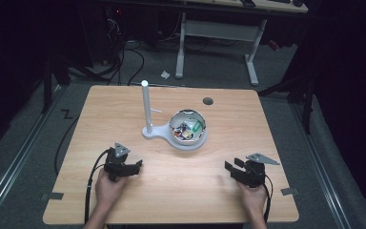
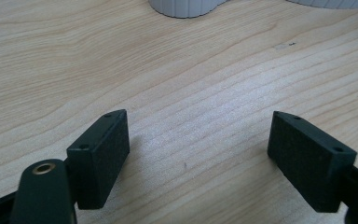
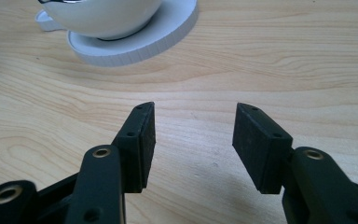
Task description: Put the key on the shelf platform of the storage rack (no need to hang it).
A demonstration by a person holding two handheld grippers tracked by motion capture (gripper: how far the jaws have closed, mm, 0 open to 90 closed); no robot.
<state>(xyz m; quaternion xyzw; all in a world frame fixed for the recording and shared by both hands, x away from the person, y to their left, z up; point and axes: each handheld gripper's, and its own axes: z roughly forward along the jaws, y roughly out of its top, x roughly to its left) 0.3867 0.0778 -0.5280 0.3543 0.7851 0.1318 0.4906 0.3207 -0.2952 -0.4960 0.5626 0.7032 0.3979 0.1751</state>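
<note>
A white bowl (image 1: 188, 125) holding several small colourful items sits on a white round base (image 1: 189, 143) at the table's middle. A white upright post (image 1: 146, 106) rises from the same stand's left lobe. My left gripper (image 1: 137, 166) rests low over the wood at the front left, open, with bare table between its pads (image 2: 100, 154). At the front right my right gripper (image 1: 233, 164) is open too, jaws apart over bare wood, pointing toward the bowl (image 3: 103, 16) and its base (image 3: 140, 42).
The wooden table (image 1: 171, 191) has a dark round grommet hole (image 1: 208, 101) behind the bowl. Cables trail from both grippers off the front edge. Another desk's white legs (image 1: 252, 62) stand on the floor beyond.
</note>
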